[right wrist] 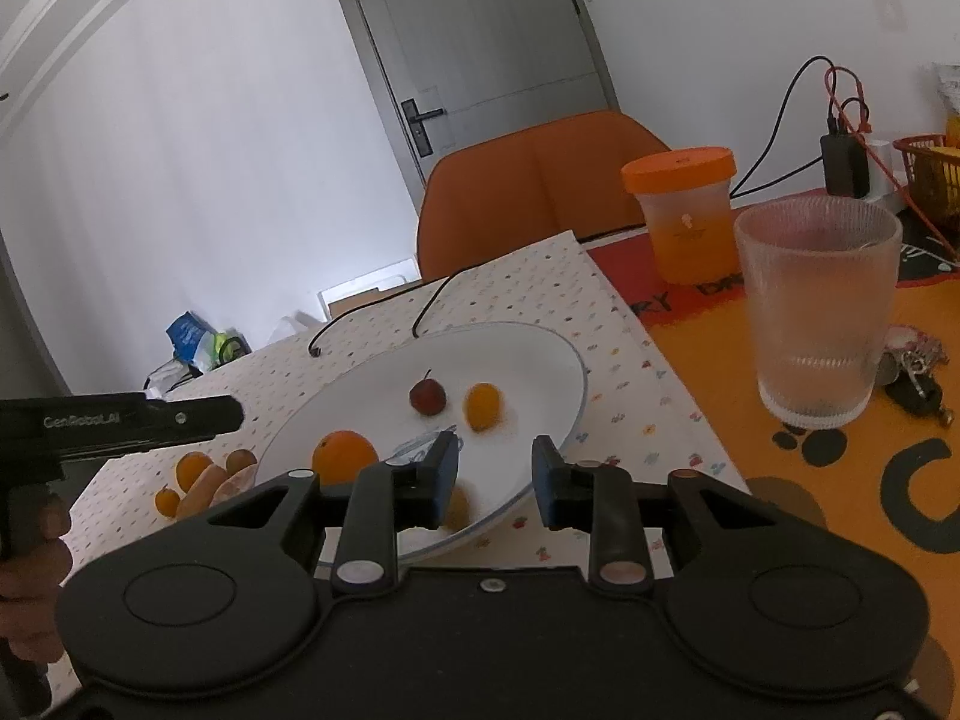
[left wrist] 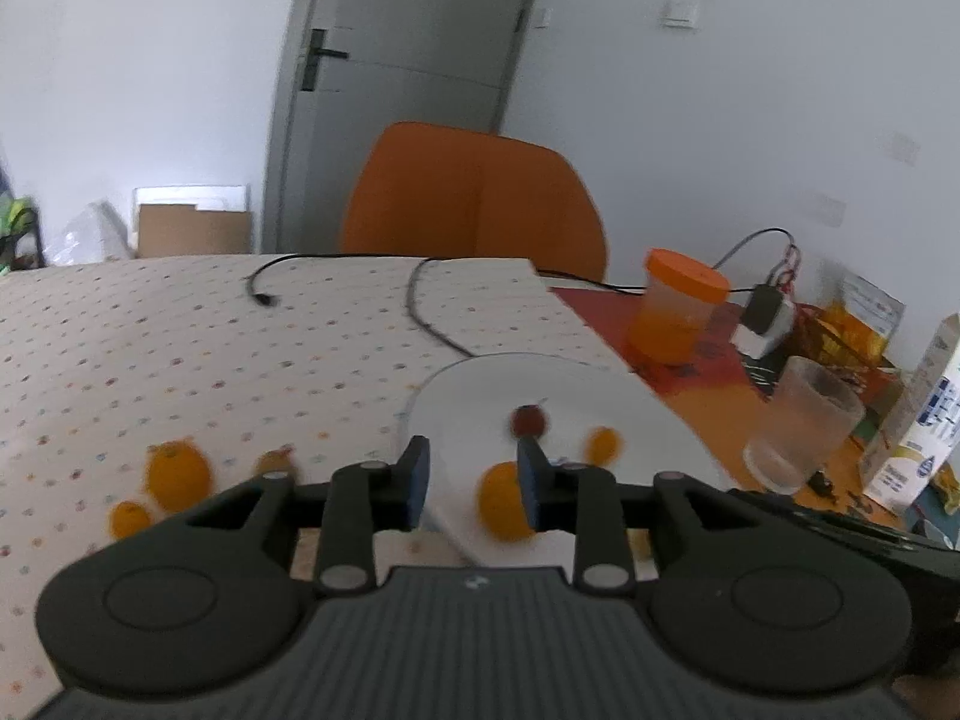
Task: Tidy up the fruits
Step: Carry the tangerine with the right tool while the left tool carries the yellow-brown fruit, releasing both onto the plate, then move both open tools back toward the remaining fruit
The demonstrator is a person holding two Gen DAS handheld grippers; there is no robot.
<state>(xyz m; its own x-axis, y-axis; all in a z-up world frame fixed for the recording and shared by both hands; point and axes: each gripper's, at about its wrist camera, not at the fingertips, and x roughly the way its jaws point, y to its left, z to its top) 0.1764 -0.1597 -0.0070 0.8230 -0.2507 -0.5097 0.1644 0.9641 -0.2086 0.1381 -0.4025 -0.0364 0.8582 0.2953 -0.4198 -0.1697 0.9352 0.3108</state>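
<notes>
Both black two-finger grippers, left [left wrist: 474, 483] and right [right wrist: 495, 480], released and empty over round white plate [right wrist: 540, 360]; risk: small orange fruit [right wrist: 483, 405] at 12 o'clock may roll off if nudged.

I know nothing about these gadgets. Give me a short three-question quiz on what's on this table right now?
1. True or false: the small red fruit lies on the white plate.
2. Which stands nearer the plate: A, the ribbed glass, or B, the wire basket?
3. Fill in: the lidded cup has an ______ lid.

Key: 1 true. 2 A. 3 orange.

Both the left gripper and the right gripper are open and empty.
</notes>
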